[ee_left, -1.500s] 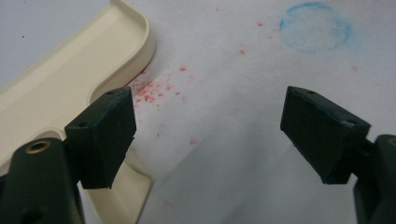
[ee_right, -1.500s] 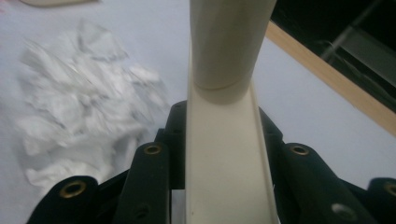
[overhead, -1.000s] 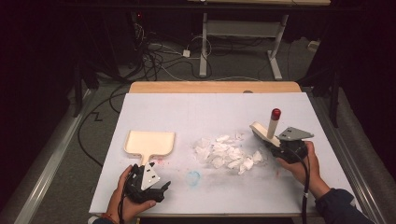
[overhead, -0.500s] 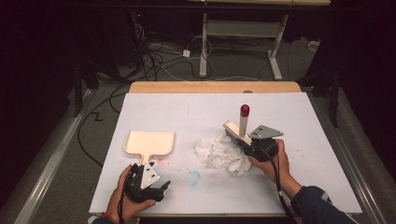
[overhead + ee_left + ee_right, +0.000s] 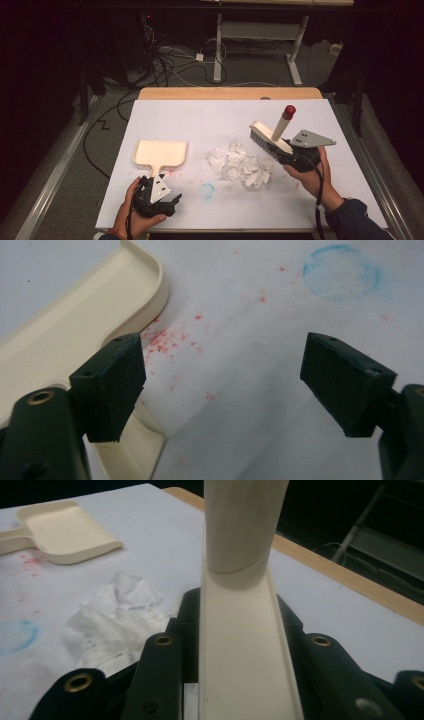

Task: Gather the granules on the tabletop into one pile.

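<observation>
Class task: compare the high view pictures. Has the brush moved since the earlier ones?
Yes. The brush, in the right gripper, swept left onto the paper scraps, then came back right, off the pile.

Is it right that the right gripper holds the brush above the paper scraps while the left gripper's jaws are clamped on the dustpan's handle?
Not quite. The left gripper is not clamped on the dustpan: the left gripper view shows its jaws wide open, the handle beside one jaw, bare table between them. The rest stands: the right gripper holds the brush beside the paper scraps.
</observation>
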The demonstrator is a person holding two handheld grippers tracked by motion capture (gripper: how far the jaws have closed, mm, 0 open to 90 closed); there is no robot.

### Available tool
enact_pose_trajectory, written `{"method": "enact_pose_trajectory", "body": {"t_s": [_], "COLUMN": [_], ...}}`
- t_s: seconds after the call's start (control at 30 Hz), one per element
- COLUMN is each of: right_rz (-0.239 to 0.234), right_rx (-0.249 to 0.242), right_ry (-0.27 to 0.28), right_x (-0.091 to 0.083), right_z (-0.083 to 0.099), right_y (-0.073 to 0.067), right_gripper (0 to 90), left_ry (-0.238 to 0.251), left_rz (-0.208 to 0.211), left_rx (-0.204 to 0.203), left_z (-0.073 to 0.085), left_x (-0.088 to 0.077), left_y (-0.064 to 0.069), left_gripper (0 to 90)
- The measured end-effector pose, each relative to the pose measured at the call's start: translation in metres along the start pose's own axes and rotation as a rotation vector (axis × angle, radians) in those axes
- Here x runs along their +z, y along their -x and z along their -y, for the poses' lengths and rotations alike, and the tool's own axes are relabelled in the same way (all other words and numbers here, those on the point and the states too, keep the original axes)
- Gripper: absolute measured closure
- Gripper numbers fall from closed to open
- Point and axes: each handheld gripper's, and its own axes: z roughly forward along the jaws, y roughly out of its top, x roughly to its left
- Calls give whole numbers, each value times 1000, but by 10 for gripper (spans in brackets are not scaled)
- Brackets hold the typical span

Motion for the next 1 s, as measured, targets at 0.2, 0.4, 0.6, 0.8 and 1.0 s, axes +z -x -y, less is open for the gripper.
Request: {"method": "enact_pose_trajectory", "body": {"t_s": [0.2, 0.4, 0.6, 0.8, 1.0], "right_rz": [-47, -51, -53, -99, -135], "right_rx": [-25, 0, 21, 46, 39], "right_ry": [-21, -75, -145, -143, -97], "right_x": [-32, -62, -60, -40, -23], "right_z": [6, 32, 59, 71, 60], "right_y": [0, 3, 3, -5, -20], "right_gripper": [677, 677, 677, 677, 678], "left_ry": [-1, 0, 4, 2, -1], "left_rz": [-4, -9, -10, -1, 2], "left_rx": [2, -2, 4, 10, 10], "left_z": [1, 1, -2, -3, -3], "left_x": [-1, -2, -2, 1, 2], "left_y": [0, 0, 1, 1, 1], "left_gripper": [176, 175, 176, 176, 175]}}
